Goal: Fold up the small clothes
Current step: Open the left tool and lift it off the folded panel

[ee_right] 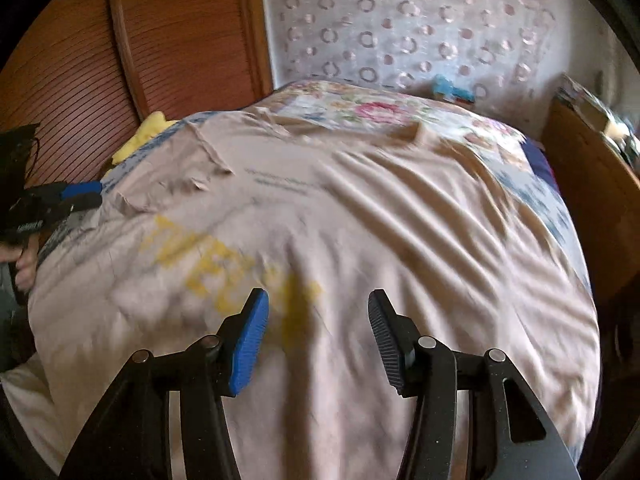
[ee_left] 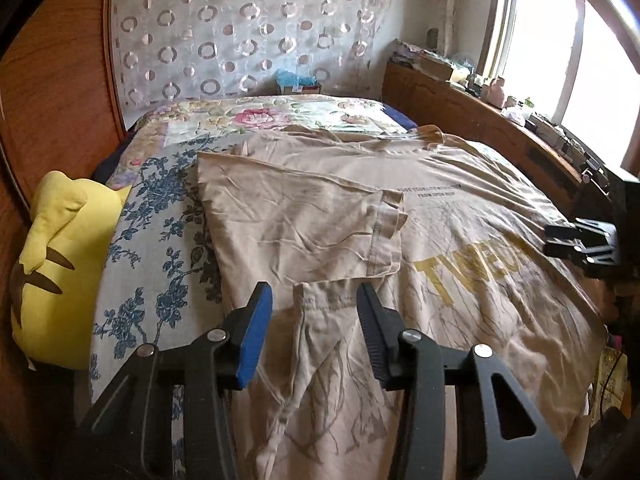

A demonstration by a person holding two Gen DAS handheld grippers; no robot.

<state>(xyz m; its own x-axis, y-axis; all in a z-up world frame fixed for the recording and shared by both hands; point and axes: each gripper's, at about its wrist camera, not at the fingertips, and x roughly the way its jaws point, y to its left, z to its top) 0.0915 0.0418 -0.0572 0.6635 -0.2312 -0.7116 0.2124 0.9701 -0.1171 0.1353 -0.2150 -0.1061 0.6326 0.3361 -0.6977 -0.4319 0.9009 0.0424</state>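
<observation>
A beige T-shirt [ee_left: 460, 216] with yellow letters [ee_left: 460, 272] lies spread on the bed, its left side and sleeve [ee_left: 304, 216] folded in over the body. My left gripper [ee_left: 314, 312] hovers low over the shirt's near left part, jaws apart, with a folded hem corner [ee_left: 326, 300] lying between the fingers; the pads do not press it. My right gripper [ee_right: 318, 300] stands open just above the shirt [ee_right: 400, 240] near the yellow print, nothing between its fingers. Each gripper shows in the other view: the right gripper [ee_left: 576, 240] at the right edge, the left gripper [ee_right: 76, 196] at the far left.
The bed has a floral cover [ee_left: 160, 264]. A yellow plush cushion [ee_left: 60, 272] lies at its left edge against a wooden panel. A wooden shelf [ee_left: 480, 120] full of small items runs under the window on the right. A curtain with rings hangs behind.
</observation>
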